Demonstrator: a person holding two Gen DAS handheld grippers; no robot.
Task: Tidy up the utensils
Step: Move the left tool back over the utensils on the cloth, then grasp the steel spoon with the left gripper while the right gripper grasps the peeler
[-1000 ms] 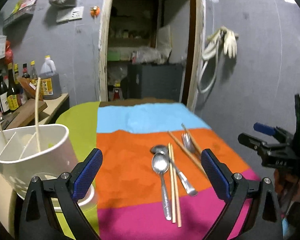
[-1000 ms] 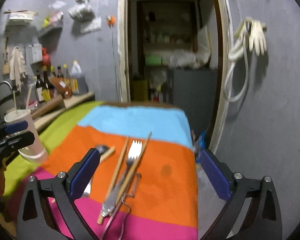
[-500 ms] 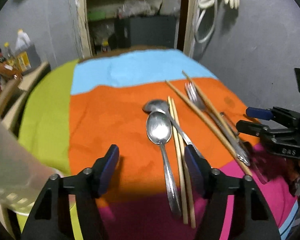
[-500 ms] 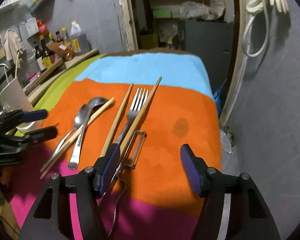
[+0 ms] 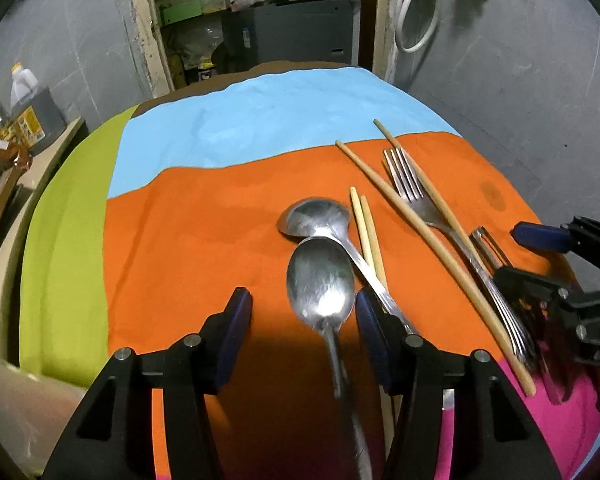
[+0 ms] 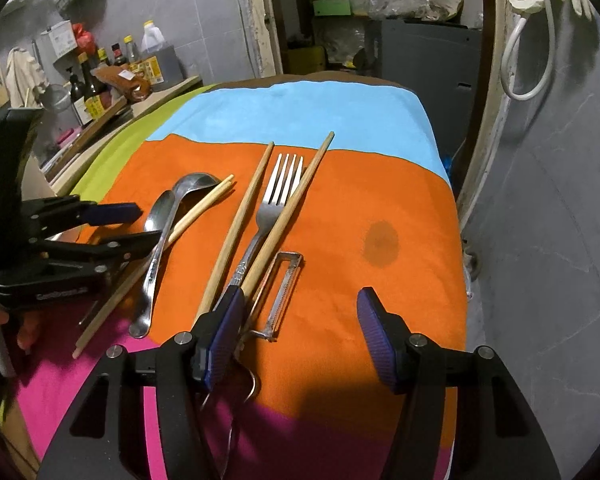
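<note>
Left gripper (image 5: 302, 334) is closing in, jaws half apart, with the near spoon (image 5: 320, 284) lying between them, nothing pinched yet as far as I can tell. Second spoon (image 5: 314, 216) and the short chopsticks (image 5: 366, 224) are sitting around 1 o'clock. Right gripper (image 6: 296, 340) is hanging half-open over the striped cloth (image 6: 340, 200); peeler (image 6: 282, 292) is lying just inside its left pad, fork (image 6: 278, 196) and long chopsticks (image 6: 244, 216) stretching off toward 11.

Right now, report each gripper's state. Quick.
Left gripper: closing around the near spoon, pads not yet touching.
Right gripper: open, holding nothing; peeler lies between its fingers.
</note>
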